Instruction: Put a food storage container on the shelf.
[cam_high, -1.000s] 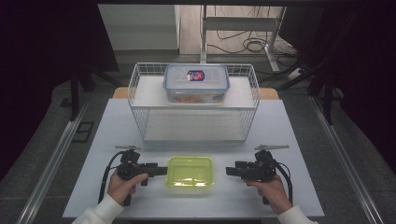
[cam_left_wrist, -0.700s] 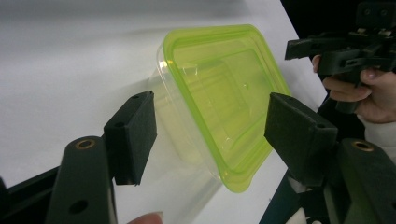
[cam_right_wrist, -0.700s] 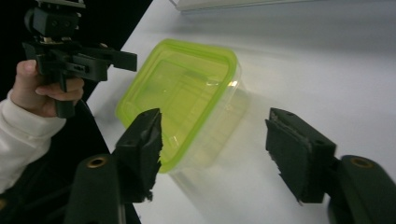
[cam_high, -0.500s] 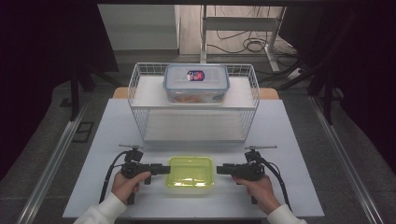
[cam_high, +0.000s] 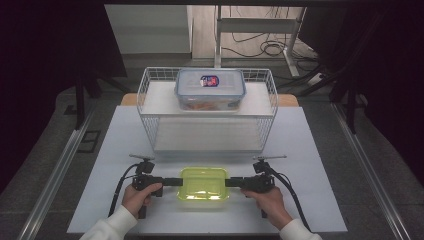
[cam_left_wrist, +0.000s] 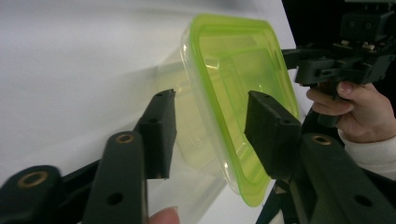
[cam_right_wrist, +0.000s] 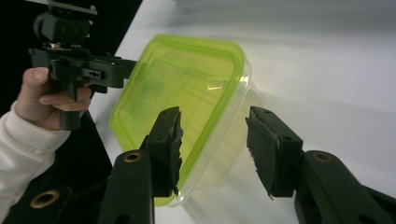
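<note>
Black two-jaw left tool (cam_left_wrist: 210, 135) and right tool (cam_right_wrist: 214, 149); brass rivets; trailing black cables; white sleeves.

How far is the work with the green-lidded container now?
Done: the left gripper and right gripper stand at opposite ends of the green-lidded container, their jaws straddling its rim. In hand: both have just been closing, but gaps still show beside the pads. Left: gripping and lifting; it sits on the table, before the wire basket.

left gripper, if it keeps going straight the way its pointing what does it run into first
The left gripper would first meet the near end of the green-lidded container, already between its just-closing jaws, though contact is unclear. Beyond the container sits the right gripper.
</note>
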